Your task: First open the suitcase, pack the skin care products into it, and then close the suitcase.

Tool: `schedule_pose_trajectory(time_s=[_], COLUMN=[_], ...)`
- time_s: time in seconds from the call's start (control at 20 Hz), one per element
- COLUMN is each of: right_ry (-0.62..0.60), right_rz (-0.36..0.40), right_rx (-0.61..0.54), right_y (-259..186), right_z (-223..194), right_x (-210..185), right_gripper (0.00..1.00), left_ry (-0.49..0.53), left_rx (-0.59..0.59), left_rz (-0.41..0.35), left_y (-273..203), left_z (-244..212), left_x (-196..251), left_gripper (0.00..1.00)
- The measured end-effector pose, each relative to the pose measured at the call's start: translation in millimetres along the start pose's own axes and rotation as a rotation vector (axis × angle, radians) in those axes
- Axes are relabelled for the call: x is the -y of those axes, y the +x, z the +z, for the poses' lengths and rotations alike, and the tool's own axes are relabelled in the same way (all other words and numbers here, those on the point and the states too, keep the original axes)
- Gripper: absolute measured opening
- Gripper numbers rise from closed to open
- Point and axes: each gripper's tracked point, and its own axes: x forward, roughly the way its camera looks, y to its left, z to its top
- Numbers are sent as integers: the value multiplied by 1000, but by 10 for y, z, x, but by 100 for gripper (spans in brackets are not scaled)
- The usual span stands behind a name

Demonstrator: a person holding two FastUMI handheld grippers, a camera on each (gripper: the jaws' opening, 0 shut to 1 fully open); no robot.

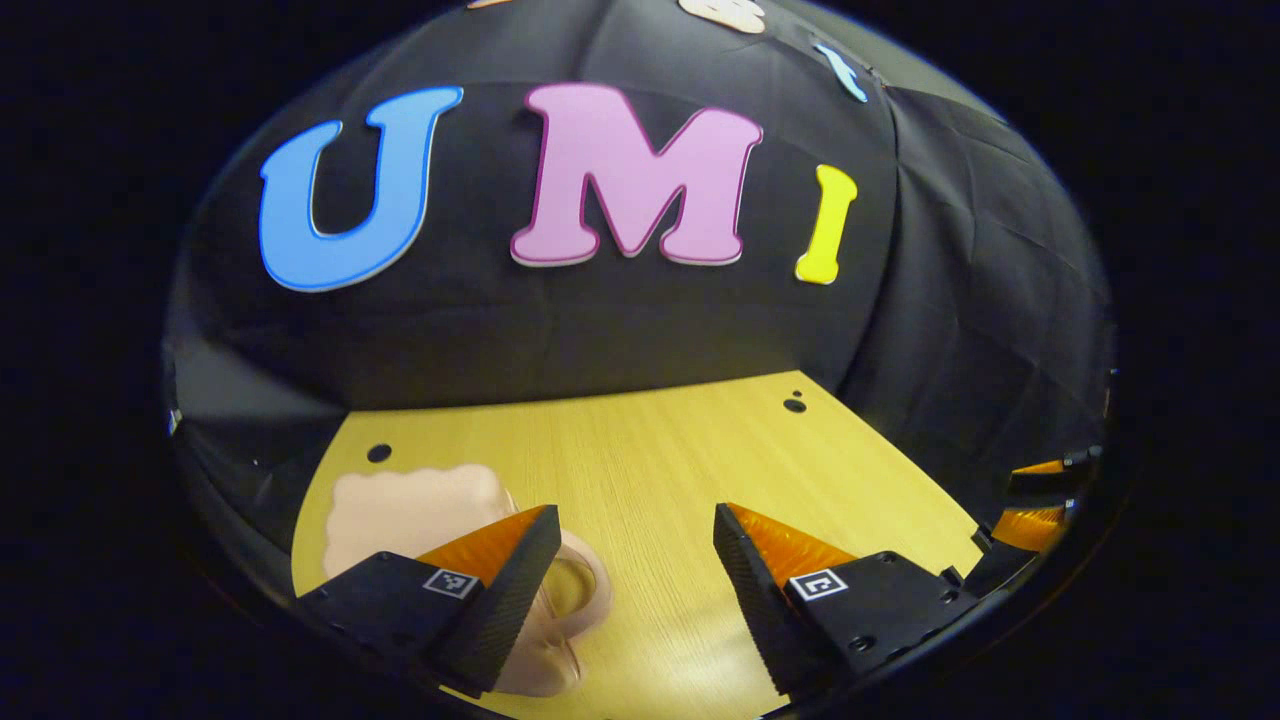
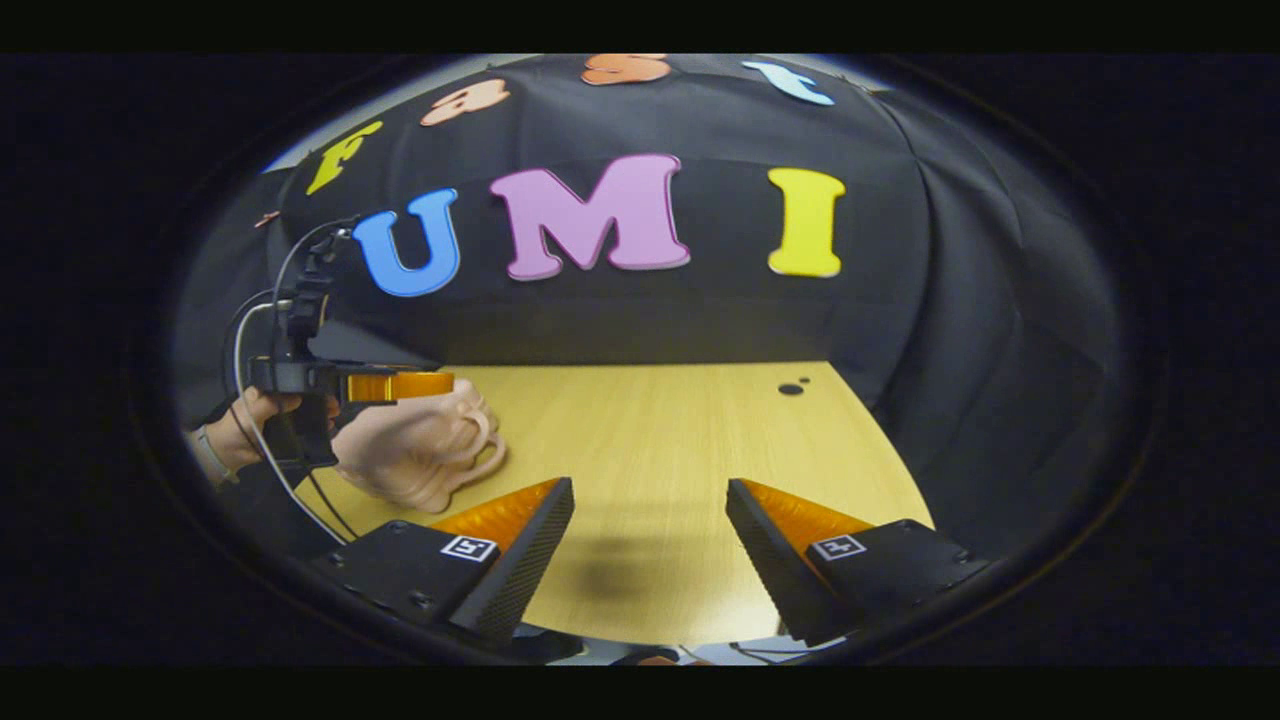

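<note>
A small pale pink suitcase (image 1: 410,510) with a wavy outline lies closed on the wooden table (image 1: 660,440), at the lower left of the left gripper view. Its looped handle (image 1: 590,590) points toward the table's middle. My left gripper (image 1: 635,515) is open just above it, the left finger overlapping the case and handle, with nothing between the fingers. In the right gripper view the same suitcase (image 2: 420,455) sits at the left, with the left gripper (image 2: 445,385) hovering over its top, held by a hand (image 2: 250,415). My right gripper (image 2: 650,487) stands open over bare table.
The table (image 2: 660,420) has small dark holes (image 2: 790,388) near its far right corner and one (image 1: 379,452) near the far left. Black cloth walls close in behind and to the right. The other gripper's fingers (image 1: 1040,500) show at the far right edge.
</note>
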Motion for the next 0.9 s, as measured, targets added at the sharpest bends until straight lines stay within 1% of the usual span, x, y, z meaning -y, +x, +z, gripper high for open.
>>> schedule_pose_trajectory(time_s=[0.1,0.15,0.2,0.35,0.45,0.55,0.65,0.7,0.8,0.85,0.9], right_ry=[-19,-26,-33,-58,-62,-76,-107,-123,-136,-136,-138], right_rz=[19,25,26,28,21,6,-17,-32,-29,-20,-20], right_rx=[72,113,157,287,355,416,485,513,533,529,519], right_y=[45,47,39,-66,-174,-283,-386,-435,-495,-521,-510], right_z=[455,695,941,1535,1794,1946,2025,2021,1947,1875,1813], right_x=[-72,-110,-144,-275,-350,-403,-439,-452,-522,-554,-555], right_gripper=[98,98,97,97,97,97,97,97,97,97,96], left_ry=[26,32,27,-23,-42,-38,-19,-16,-11,-14,-21], left_rx=[85,127,165,273,350,428,467,468,448,436,448], left_rz=[29,46,68,111,156,209,249,262,285,288,281], left_y=[-259,-411,-591,-1047,-1288,-1537,-1658,-1683,-1793,-1812,-1805], left_z=[334,489,661,1023,1169,1318,1273,1218,1084,978,1002], left_x=[42,29,17,-8,-60,-148,-160,-166,-179,-146,-121], left_gripper=[96,92,96,96,96,96,96,96,96,96,96])
